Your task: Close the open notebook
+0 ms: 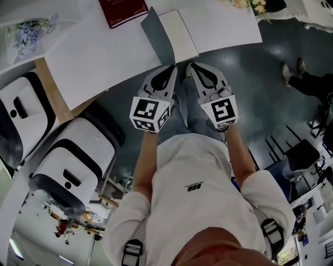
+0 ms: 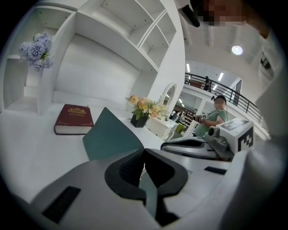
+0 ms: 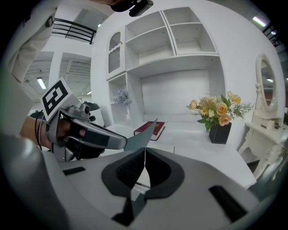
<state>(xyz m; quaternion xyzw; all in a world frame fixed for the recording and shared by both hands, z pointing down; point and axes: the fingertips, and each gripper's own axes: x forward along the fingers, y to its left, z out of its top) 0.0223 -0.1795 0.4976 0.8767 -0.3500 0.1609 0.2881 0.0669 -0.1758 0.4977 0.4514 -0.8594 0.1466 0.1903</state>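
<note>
Fingers (image 2: 127,170) of our left gripper (image 1: 173,68) look clenched on the near corner of the notebook's (image 1: 178,32) cover (image 2: 110,137), half raised at the bench (image 1: 104,57) edge, while our right gripper's (image 1: 188,66) fingers (image 3: 129,170) sit pressed together, empty, alongside, so we judge closing roughly half done.

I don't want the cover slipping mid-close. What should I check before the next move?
1. cover raised and tilted, ready to swing: ok.
2. left gripper jaws together, tip at the cover's lower edge: ok; pinching it or only touching: cannot tell.
3. right gripper jaws together, empty: ok.
4. right gripper clear of the cover's path: cannot tell; its tip sits at the near edge of the pages.
5. pages bare: ok.
6. red book on the side away from the pages: ok.
</note>
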